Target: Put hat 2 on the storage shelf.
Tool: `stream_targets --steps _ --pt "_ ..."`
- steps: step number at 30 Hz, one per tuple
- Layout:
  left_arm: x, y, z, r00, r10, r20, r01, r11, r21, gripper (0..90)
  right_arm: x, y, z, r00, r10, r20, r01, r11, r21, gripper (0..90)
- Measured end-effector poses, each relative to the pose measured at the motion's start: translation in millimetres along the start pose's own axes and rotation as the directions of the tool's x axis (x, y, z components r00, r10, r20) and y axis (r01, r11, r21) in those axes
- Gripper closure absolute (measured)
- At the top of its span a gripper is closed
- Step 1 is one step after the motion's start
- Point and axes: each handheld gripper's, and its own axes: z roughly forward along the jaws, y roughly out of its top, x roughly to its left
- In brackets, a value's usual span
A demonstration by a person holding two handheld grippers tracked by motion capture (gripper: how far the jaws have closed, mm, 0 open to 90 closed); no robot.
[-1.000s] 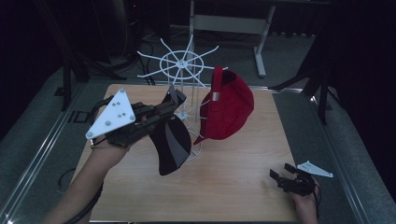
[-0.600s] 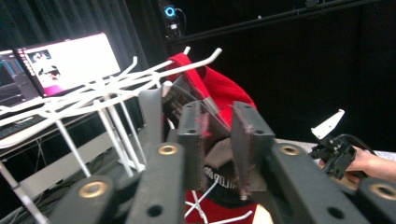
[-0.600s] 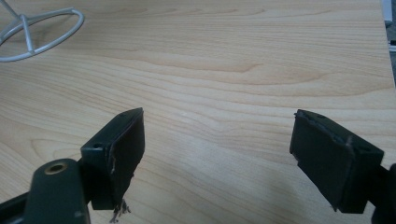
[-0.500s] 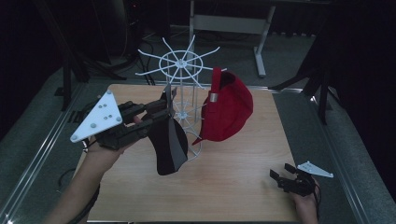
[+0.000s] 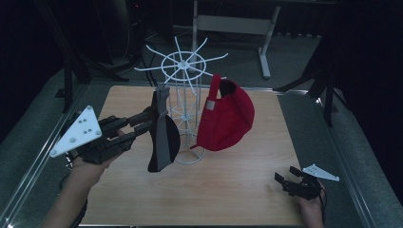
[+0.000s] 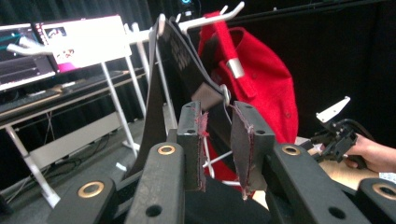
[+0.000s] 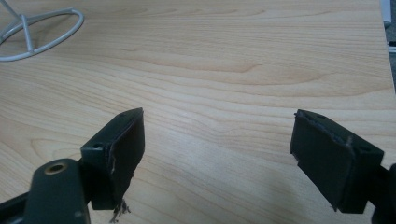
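A black and grey cap (image 5: 164, 140) hangs by its back strap from an arm of the white wire rack (image 5: 183, 61). A red cap (image 5: 228, 116) hangs on the rack's right side. My left gripper (image 5: 148, 120) is just left of the black cap's strap, and its jaws have just opened a little. In the left gripper view its own gripper (image 6: 217, 140) has a narrow gap with nothing between the pads, and the black cap (image 6: 159, 93) and red cap (image 6: 266, 79) hang beyond. My right gripper (image 5: 283, 181) rests open, low at the table's front right.
The rack's ring base (image 7: 42, 28) stands on the wooden table (image 7: 233, 56), up and left of my open right gripper (image 7: 217, 154). Metal rails edge the table (image 5: 57, 142). Behind the table a desk with a lit screen (image 6: 88, 39) stands.
The left gripper let go of the black cap's strap and drew back leftward and down. The cap now hangs free on the rack arm. The right gripper stayed put.
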Motion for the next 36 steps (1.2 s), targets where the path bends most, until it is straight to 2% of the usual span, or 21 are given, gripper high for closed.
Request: stream_targets --steps 8,10,15,20,26,31,33,36 --pt "3.6 -21.2 -12.0 0.9998 -0.017 -0.013 0.018 0.9993 0.033 70.4 0.0 0.0 0.0 1.0 -0.001 0.001 0.001 1.0 0.0 17.8" --pt "3.8 -28.9 -14.2 0.9992 -0.027 -0.029 0.028 0.9985 0.046 67.6 0.1 0.0 0.1 1.0 -0.002 0.002 0.002 1.0 0.0 17.8" --pt "6.0 -49.7 -17.9 0.9975 -0.06 -0.035 0.063 0.9955 0.071 67.5 0.1 0.0 0.2 1.0 -0.001 0.002 0.001 1.0 0.001 17.8" --pt "7.5 -72.7 -18.1 0.9941 -0.102 -0.035 0.106 0.9888 0.105 67.5 -0.1 0.0 0.1 1.0 0.001 0.001 -0.001 1.0 -0.001 17.8" --pt "9.5 -101.1 -17.1 0.9876 -0.149 -0.05 0.154 0.9774 0.144 67.4 -0.1 0.0 0.1 1.0 0.0 0.002 0.0 1.0 0.0 17.8" --pt "8.3 -121.4 -17.3 0.9838 -0.163 -0.074 0.173 0.9728 0.154 67.2 0.0 0.0 0.0 1.0 0.0 0.001 0.0 1.0 -0.002 17.8" --pt "6.6 -130.2 -16.9 0.9844 -0.152 -0.089 0.165 0.9715 0.169 66.0 0.0 0.0 -0.1 1.0 0.0 0.002 0.0 1.0 -0.003 17.8" --pt "6.0 -140.7 -17.3 0.982 -0.162 -0.097 0.176 0.9693 0.171 64.7 0.3 -0.1 -0.2 1.0 -0.002 0.002 0.002 1.0 -0.003 17.8"
